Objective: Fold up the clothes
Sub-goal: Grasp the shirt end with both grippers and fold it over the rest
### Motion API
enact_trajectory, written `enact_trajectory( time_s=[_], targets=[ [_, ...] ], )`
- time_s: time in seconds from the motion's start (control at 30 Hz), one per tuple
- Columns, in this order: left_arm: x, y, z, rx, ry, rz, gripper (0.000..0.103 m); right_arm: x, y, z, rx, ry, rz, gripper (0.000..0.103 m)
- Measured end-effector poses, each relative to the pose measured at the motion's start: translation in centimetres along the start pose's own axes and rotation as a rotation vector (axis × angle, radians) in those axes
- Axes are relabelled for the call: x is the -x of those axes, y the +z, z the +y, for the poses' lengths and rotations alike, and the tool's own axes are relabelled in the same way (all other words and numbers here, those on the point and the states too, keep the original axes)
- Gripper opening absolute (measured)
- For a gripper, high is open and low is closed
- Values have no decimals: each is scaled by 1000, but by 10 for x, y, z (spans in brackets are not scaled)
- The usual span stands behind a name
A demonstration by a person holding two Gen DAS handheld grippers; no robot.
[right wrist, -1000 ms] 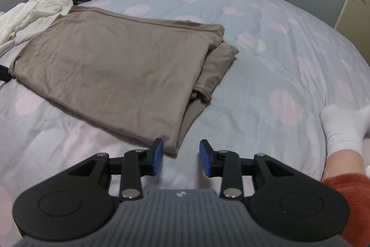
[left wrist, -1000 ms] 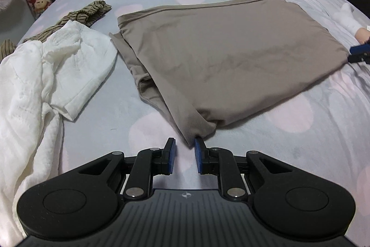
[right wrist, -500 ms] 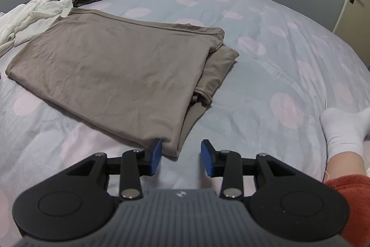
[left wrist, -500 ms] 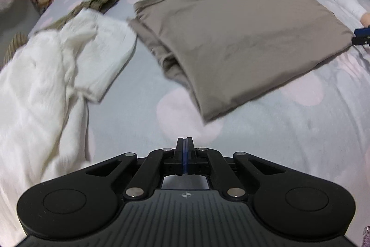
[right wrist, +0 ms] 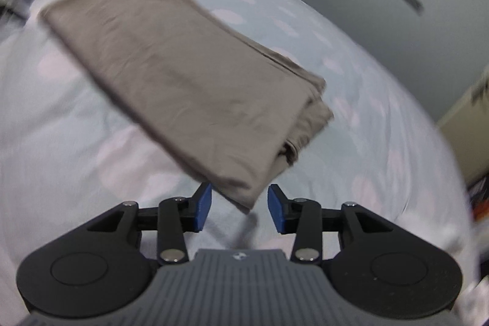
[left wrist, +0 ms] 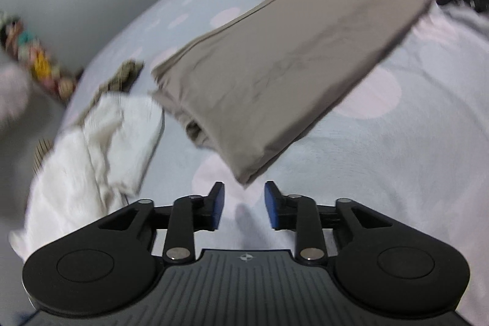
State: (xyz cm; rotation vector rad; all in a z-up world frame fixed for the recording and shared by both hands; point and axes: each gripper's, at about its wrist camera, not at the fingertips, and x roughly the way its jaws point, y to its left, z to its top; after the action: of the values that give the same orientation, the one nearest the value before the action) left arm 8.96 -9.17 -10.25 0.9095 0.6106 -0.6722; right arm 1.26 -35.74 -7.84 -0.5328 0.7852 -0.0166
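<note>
Two near corners of the folded shirt (left wrist: 284, 63) are what I would go for, one per claw. It lies flat on the dotted bedsheet (left wrist: 397, 173), folded into a long rectangle, with the white garment (left wrist: 101, 142) just beside its far-left end and a striped piece beyond that.

My left gripper (left wrist: 244, 202) has just been opening; its pads stand apart with one shirt corner just ahead of the gap, untouched. My right gripper (right wrist: 239, 208) has also been widening, and the opposite corner (right wrist: 244, 197) pokes in between its pads, though I see no pad pressing on it.

I judge the cloth light, thin and limp: it will sag and drag if lifted from one point, and the stacked layers may slide apart. I would pinch each corner through every layer, right at the folded edge, and lift both together.
</note>
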Motion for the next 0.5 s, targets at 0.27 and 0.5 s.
enact_trajectory(
  time_s=[0.27,0.5],
  targets=[
    [-23,6,-41,-286,164,-9,32,-12,-10,40,336,-111,8,44],
    [-45,9,-44,-298,212,-30,19,-27,-20,51,511,-214,-42,44]
  ],
)
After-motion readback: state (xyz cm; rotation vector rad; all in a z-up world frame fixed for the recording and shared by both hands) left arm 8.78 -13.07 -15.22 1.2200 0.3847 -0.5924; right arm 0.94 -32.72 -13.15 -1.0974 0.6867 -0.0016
